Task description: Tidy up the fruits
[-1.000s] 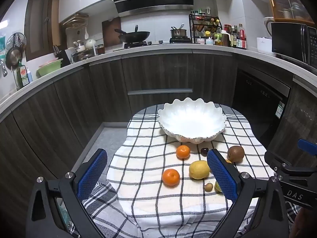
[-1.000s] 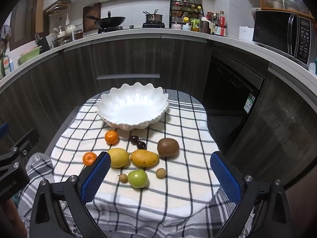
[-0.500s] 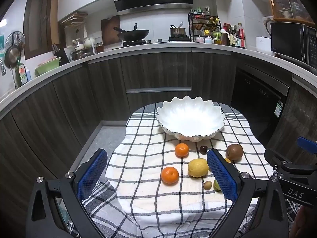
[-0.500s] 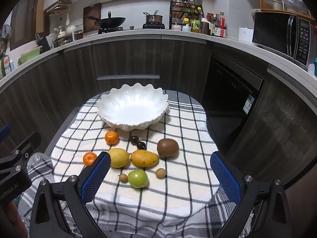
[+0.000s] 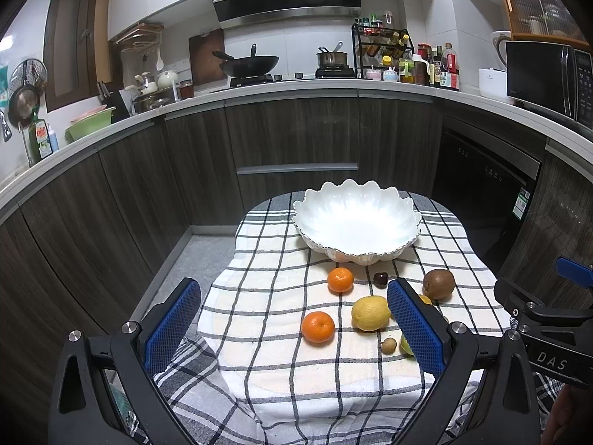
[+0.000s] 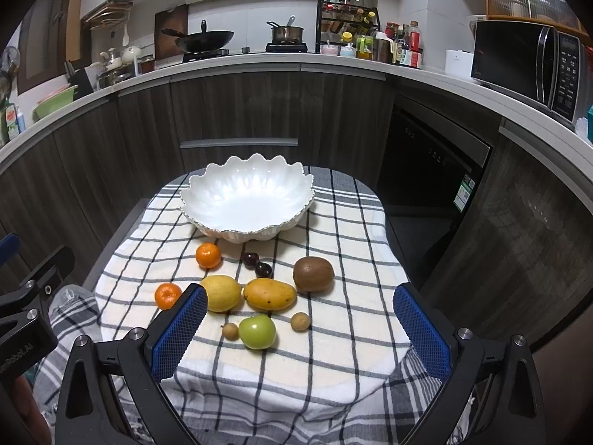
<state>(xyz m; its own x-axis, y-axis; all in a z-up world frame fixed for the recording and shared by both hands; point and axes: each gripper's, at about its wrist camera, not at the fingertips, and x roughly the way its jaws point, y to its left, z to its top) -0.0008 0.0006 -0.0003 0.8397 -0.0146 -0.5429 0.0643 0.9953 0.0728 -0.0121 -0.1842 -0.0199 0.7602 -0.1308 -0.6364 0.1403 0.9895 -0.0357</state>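
Observation:
An empty white scalloped bowl (image 5: pixel 393 194) (image 6: pixel 296 181) stands at the far end of a checked cloth. In front of it lie two tangerines (image 5: pixel 317 327) (image 6: pixel 208 255), a lemon (image 5: pixel 370 313) (image 6: pixel 221 292), a mango (image 6: pixel 270 293), a kiwi (image 5: pixel 439 284) (image 6: pixel 313 274), two dark cherries (image 6: pixel 256 264), a green apple (image 6: pixel 257 332) and two small longans (image 6: pixel 299 322). My left gripper (image 5: pixel 292 320) is open and empty, near the cloth's front edge. My right gripper (image 6: pixel 300 324) is open and empty, low over the front fruits.
The cloth (image 6: pixel 344 259) covers a small round table (image 5: pixel 259 259) with drop-offs on all sides. Dark kitchen cabinets (image 5: pixel 296 141) curve behind, with a counter holding a wok (image 5: pixel 248 63) and bottles. A microwave (image 6: pixel 526 63) sits at the right.
Both grippers have shifted only slightly; the left view has risen a little. No fruit has moved.

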